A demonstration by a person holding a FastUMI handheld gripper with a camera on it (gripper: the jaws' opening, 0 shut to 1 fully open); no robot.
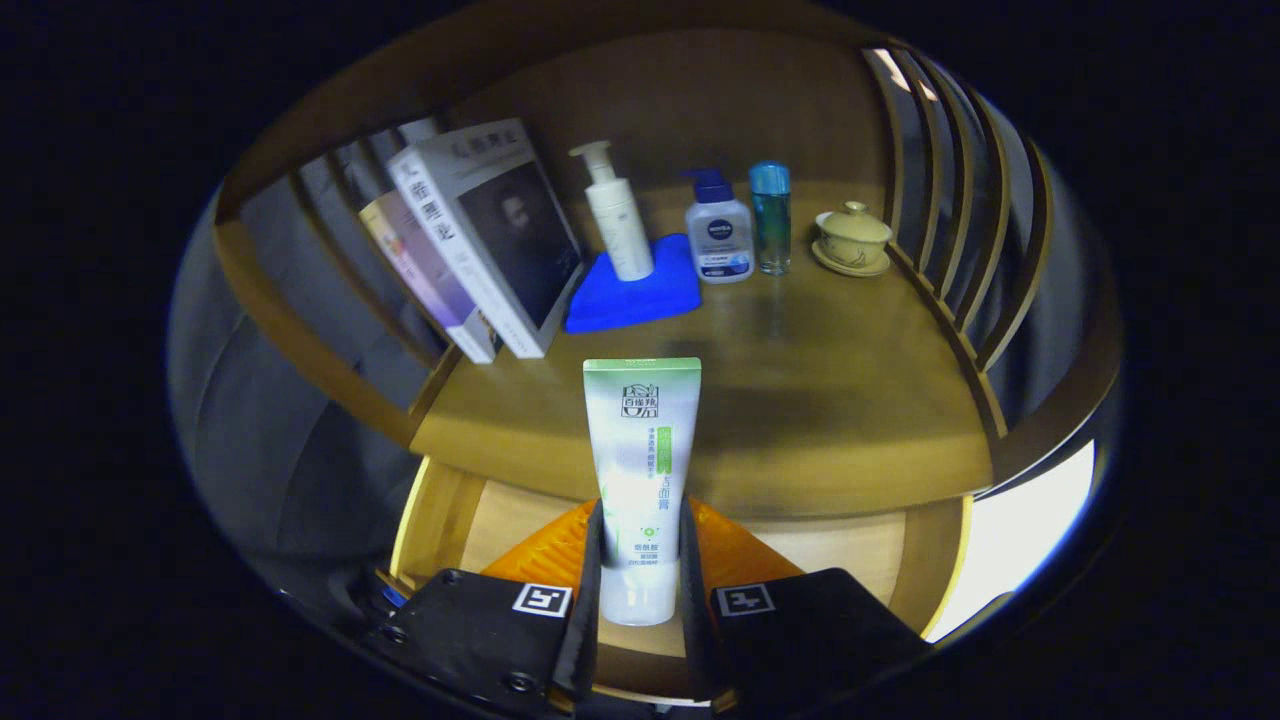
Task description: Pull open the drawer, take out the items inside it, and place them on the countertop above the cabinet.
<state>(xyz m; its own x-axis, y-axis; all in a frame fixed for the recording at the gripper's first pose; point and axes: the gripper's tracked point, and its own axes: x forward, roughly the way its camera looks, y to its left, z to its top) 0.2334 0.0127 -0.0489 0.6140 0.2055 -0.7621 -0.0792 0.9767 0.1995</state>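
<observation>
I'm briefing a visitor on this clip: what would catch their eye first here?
First, the white-and-green tube standing upright, clamped between the gripper fingers above the open drawer. Beyond it on the countertop, bottles stand in a row by a blue cloth, with leaning books beside them.

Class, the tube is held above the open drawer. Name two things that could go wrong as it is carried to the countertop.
1. The hand-held gripper pinches the white-and-green tube only near its lower end, so it might tip or slip back into the drawer.
2. The countertop already holds books, a pump bottle and a lidded cup; a long reach could knock them.
</observation>
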